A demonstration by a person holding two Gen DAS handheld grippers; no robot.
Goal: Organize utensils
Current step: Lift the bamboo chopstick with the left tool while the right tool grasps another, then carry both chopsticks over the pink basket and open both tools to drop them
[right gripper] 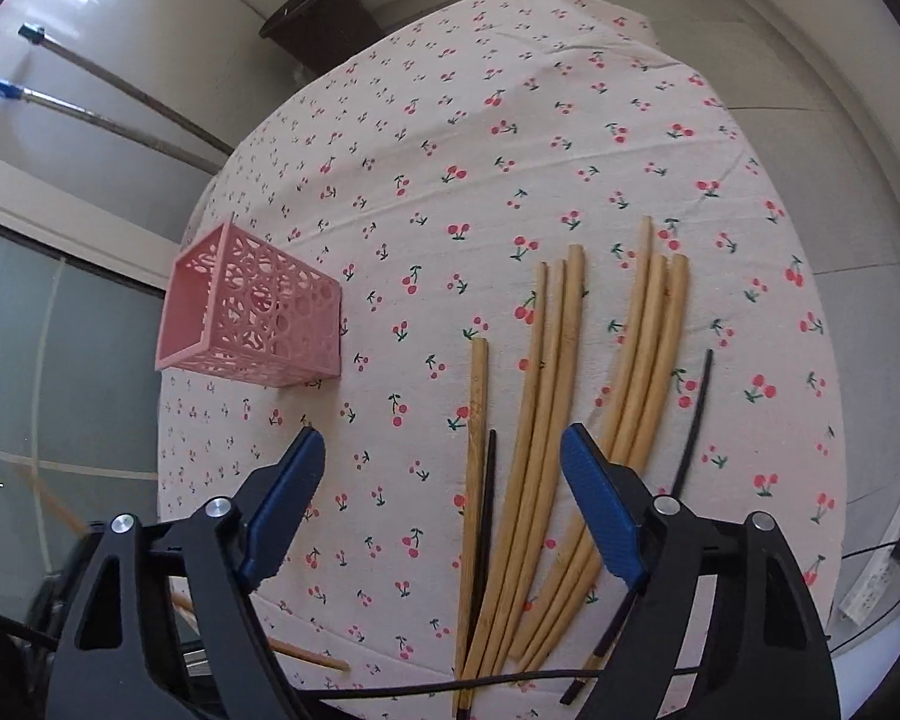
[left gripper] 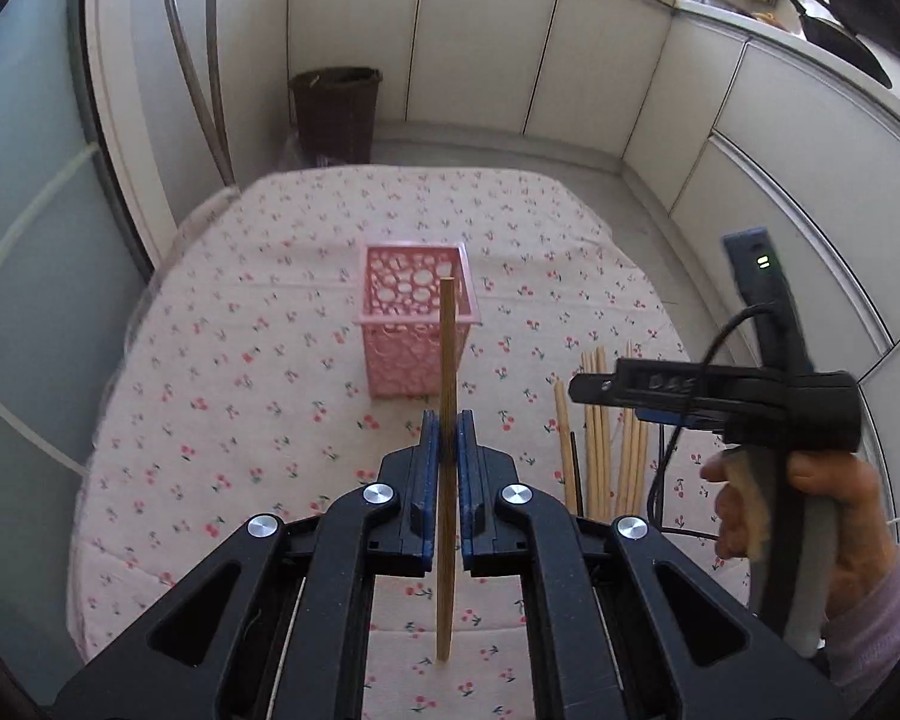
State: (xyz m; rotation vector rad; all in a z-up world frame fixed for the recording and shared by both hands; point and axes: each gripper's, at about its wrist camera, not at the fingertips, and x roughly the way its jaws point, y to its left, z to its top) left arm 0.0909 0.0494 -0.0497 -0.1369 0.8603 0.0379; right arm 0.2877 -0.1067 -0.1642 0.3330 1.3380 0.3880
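Note:
A pink perforated utensil holder (left gripper: 417,324) stands upright on the cherry-print tablecloth (left gripper: 240,360); it also shows in the right wrist view (right gripper: 252,315). My left gripper (left gripper: 448,438) is shut on a wooden chopstick (left gripper: 447,360), held in line with the fingers, short of the holder. Several wooden chopsticks (right gripper: 546,408) and two black ones (right gripper: 693,414) lie side by side on the cloth. My right gripper (right gripper: 444,468) is open and empty just above them. The right gripper also shows in the left wrist view (left gripper: 576,387).
A dark wicker bin (left gripper: 336,114) stands on the floor beyond the table. White cabinets (left gripper: 570,48) run along the back and right. A black cable (right gripper: 450,684) crosses the table's near edge. A power strip (right gripper: 888,564) lies on the floor at right.

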